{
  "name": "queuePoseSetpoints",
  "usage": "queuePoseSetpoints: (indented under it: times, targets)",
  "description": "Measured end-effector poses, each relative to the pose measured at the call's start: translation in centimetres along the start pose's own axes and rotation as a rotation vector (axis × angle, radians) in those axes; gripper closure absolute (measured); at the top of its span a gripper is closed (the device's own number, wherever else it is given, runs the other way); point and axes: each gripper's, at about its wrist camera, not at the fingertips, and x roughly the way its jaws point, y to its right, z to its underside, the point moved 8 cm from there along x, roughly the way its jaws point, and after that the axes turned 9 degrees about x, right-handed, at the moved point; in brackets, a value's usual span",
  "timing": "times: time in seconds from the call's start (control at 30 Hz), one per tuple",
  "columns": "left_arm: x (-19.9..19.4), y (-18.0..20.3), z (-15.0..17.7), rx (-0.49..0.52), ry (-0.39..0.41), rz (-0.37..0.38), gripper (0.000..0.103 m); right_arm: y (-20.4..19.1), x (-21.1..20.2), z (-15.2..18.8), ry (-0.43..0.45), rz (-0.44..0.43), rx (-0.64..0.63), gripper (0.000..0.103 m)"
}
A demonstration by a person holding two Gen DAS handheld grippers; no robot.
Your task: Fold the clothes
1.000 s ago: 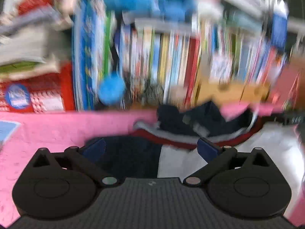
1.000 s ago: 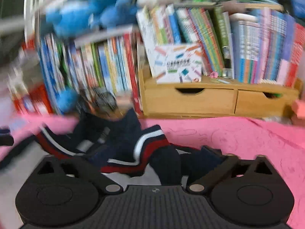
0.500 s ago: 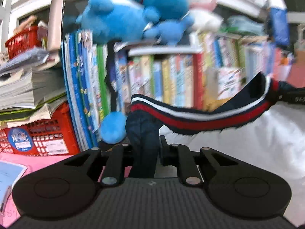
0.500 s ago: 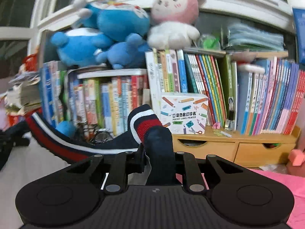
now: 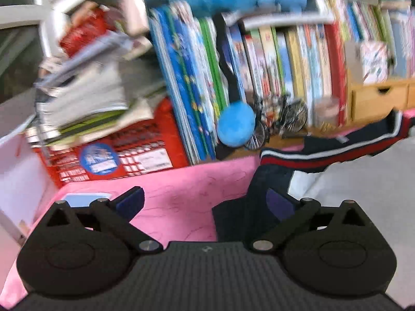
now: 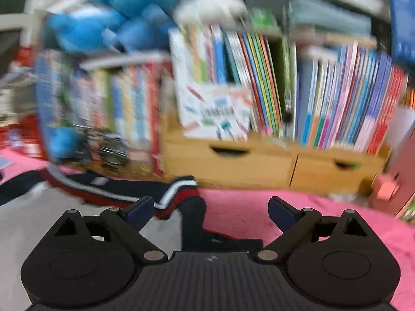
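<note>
A navy and white garment with a red-and-white striped band (image 5: 324,156) lies on the pink cloth (image 5: 181,194). In the left wrist view my left gripper (image 5: 205,202) is opening wide. A navy fold (image 5: 259,194) rests between its fingers, close to the right pad, and is not pinched. In the right wrist view my right gripper (image 6: 210,210) is also opening. The garment's navy corner (image 6: 193,215) and striped band (image 6: 176,193) lie loose between its fingers. The white body (image 6: 39,220) spreads to the left.
Rows of upright books (image 6: 324,108) stand behind the cloth, with blue plush toys (image 5: 233,127) on and before them. A red crate (image 5: 116,153) under stacked papers sits far left. Wooden drawers (image 6: 228,165) run along the back, and a pink box (image 6: 386,189) is at the right.
Both grippers, shut on the striped band and holding it up half a second ago, have opened. The garment has dropped onto the pink cloth. Both views have tilted down.
</note>
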Motion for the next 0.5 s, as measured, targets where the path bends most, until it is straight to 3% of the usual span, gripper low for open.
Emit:
queuePoseSetpoints:
  times: [0.07,0.2,0.3,0.37,0.4,0.43,0.47,0.5]
  targets:
    - [-3.5,0.7,0.6,0.054,0.07,0.056,0.001,-2.7,-3.8,1.8,0.037,-0.081,-0.16,0.007]
    - [-10.2,7.8,3.3,0.387,0.184,0.219,0.001,-10.6,-8.9,8.1,0.014,-0.228,-0.594,0.007]
    - [-12.1,13.3,5.2,0.615,0.236,0.33,0.0,-15.7,-9.9,11.8,-0.008,-0.328,-0.807,0.012]
    - [-11.6,16.0,5.9,0.693,0.23,0.369,0.003,-18.3,-9.2,13.3,-0.026,-0.36,-0.881,0.017]
    - [-11.0,16.8,6.1,0.708,0.22,0.381,0.006,-19.3,-8.5,13.6,-0.03,-0.365,-0.896,0.023]
    - [-10.1,17.4,6.2,0.708,0.206,0.389,0.02,-20.1,-7.7,13.7,-0.033,-0.365,-0.9,0.034]
    - [-9.2,17.7,6.3,0.698,0.183,0.397,0.039,-20.6,-6.9,13.6,-0.032,-0.356,-0.905,0.037]
    - [-8.3,17.9,6.3,0.682,0.153,0.414,0.046,-21.0,-6.1,13.5,-0.029,-0.343,-0.912,0.045]
